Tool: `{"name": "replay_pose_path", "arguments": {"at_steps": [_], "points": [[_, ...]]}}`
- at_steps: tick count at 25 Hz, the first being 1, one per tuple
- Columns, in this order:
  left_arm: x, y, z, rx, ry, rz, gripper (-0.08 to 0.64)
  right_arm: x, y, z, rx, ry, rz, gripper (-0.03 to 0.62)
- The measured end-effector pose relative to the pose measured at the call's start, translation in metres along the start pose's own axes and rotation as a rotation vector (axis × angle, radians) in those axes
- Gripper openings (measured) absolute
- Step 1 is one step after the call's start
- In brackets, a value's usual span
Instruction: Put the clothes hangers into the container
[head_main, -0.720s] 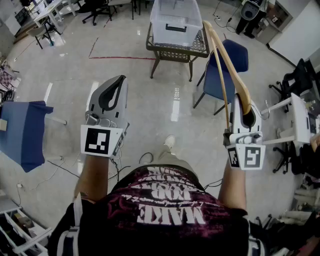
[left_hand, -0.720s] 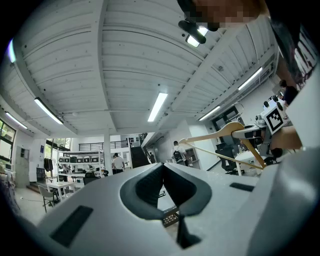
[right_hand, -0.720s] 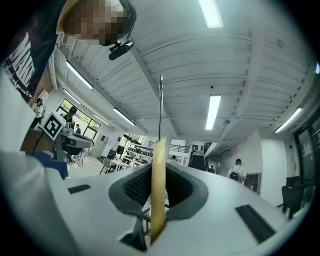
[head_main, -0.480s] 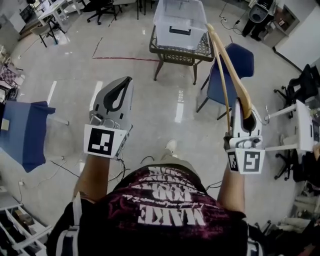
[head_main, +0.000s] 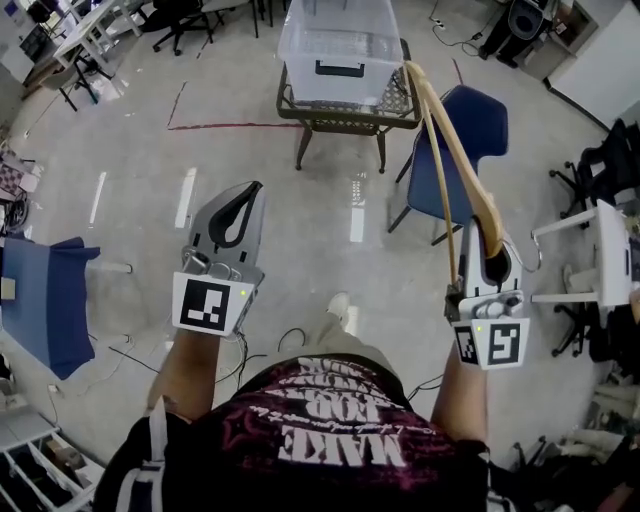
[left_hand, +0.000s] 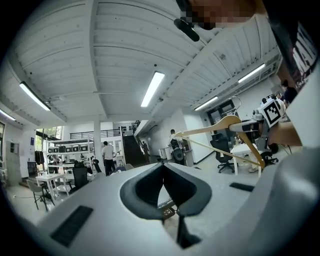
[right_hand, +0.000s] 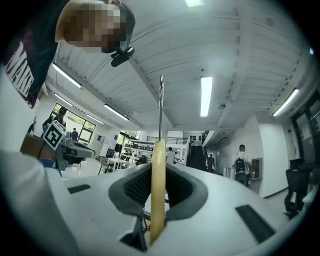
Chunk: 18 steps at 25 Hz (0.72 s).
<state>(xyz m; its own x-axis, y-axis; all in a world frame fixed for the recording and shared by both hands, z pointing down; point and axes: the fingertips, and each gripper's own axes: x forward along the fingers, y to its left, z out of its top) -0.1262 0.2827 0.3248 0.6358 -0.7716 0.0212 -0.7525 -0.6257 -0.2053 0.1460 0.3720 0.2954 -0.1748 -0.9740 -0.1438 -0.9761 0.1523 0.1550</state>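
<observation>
Hanger (head_main: 450, 150) of pale wood – clamped at its neck by my right gripper (head_main: 490, 240), whose pads press on both faces of the wood, which shows edge-on in the right gripper view (right_hand: 157, 190). Its long axis runs forward, away from my body. The far tip, seen from the head view, overlaps the right corner of the table (head_main: 345, 110). The wire hook rises straight above the jaws in the right gripper view. On that table stands the container (head_main: 340, 75), a clear bin open at the top; I cannot make out anything inside it. A blue chair (head_main: 470, 120) stands just beside the table. My left gripper (head_main: 243, 190) has its jaws together on nothing. Both forearms reach forward – well apart, marker cubes facing up.
</observation>
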Motion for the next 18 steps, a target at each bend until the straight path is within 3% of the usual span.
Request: {"name": "replay_pose_path", "arguments": {"at_steps": [10,18], "points": [[0.072,0.029,0.035,0.036,-0.061,0.077,0.006,0.058,-0.06,-0.008,0.013,-0.011,0.036,0.058],[0.099,0.023,0.056,0.032,-0.078,0.134,0.006,0.085,-0.11,0.003,0.025,-0.044,0.093,0.058]]}}
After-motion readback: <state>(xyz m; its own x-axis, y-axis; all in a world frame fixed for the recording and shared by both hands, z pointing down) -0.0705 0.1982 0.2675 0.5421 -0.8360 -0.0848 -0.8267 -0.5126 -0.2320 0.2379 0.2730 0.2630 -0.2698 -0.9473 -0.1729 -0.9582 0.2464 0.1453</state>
